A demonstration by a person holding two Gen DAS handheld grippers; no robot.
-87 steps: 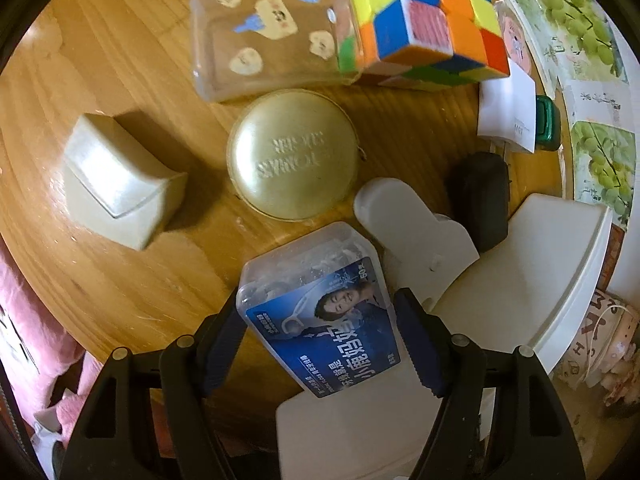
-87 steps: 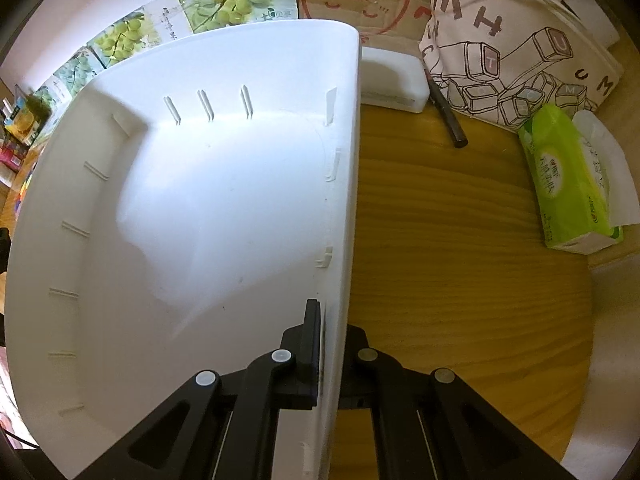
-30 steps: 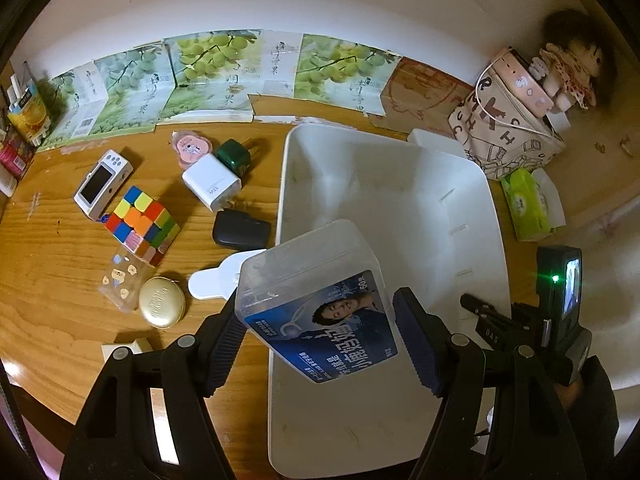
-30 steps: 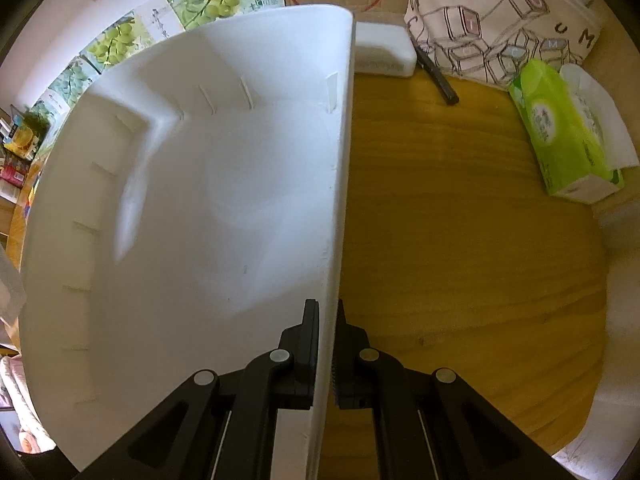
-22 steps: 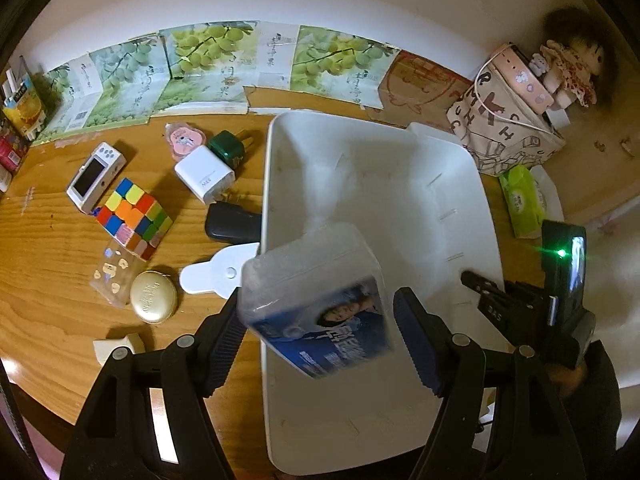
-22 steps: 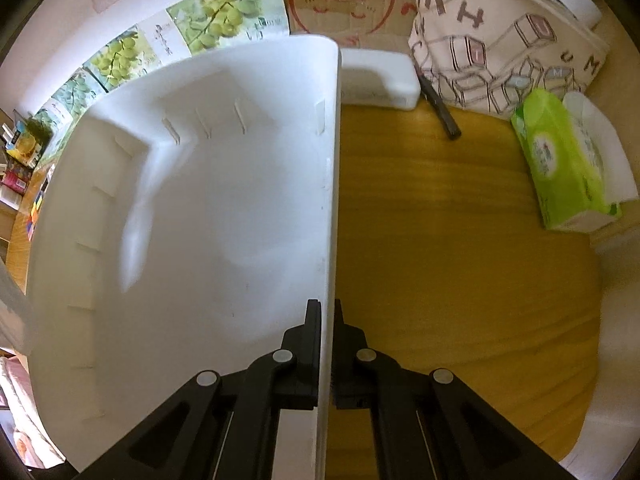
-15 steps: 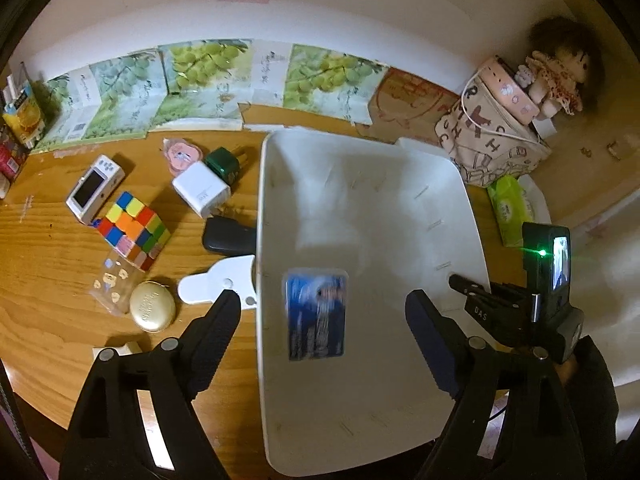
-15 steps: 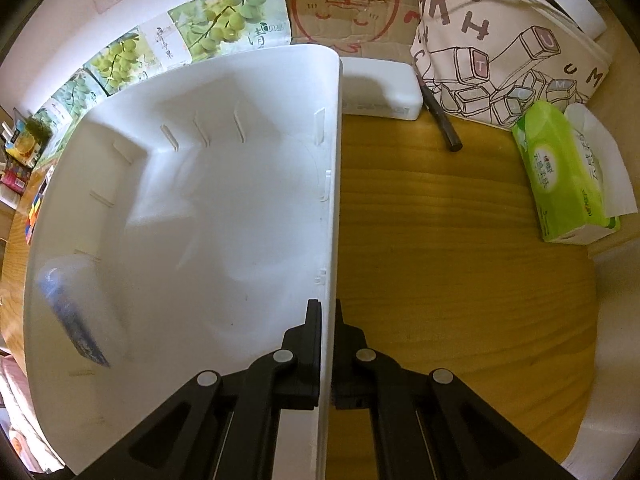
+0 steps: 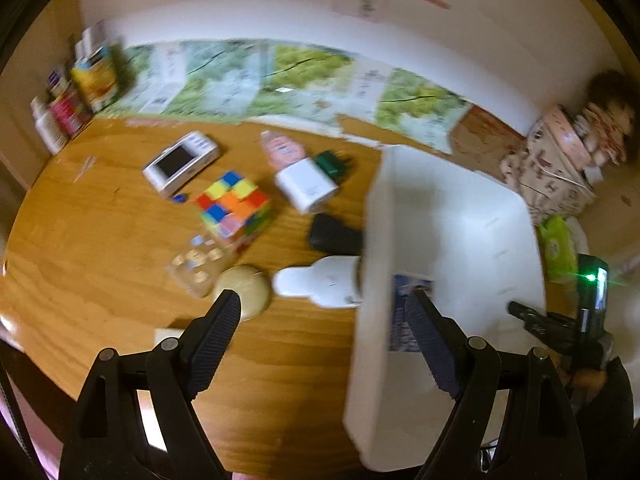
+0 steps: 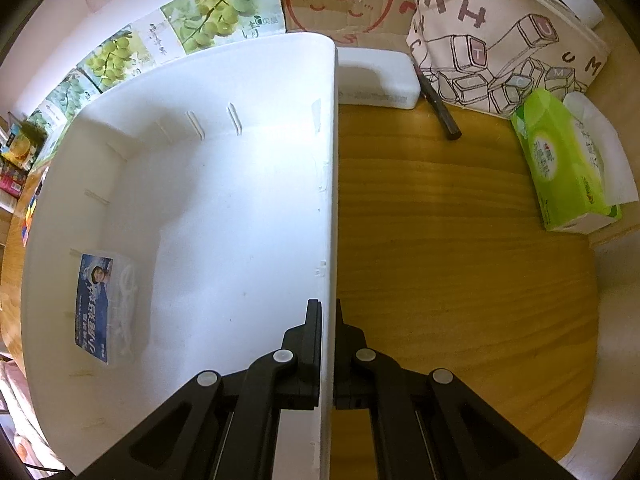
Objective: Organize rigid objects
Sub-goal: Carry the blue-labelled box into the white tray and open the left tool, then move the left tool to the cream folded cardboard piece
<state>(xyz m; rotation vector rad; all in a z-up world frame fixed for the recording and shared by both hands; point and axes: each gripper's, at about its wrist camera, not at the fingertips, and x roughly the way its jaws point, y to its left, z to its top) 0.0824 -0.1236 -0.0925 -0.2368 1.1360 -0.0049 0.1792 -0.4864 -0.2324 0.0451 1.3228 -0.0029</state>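
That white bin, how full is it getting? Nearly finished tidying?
Barely begun. One blue-labelled box lies inside the white bin. The right gripper clamps the bin's wall; the left gripper is open and empty. The colourful cube, white charger and others wait on the table.

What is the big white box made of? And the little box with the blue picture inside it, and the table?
The big white box looks like smooth, matte plastic: thin walls with moulded ribs. The little box seems to be clear plastic, since white bits show through beside its glossy blue label, probably printed paper. The table looks like wood or wood veneer, with grain lines and a soft sheen.
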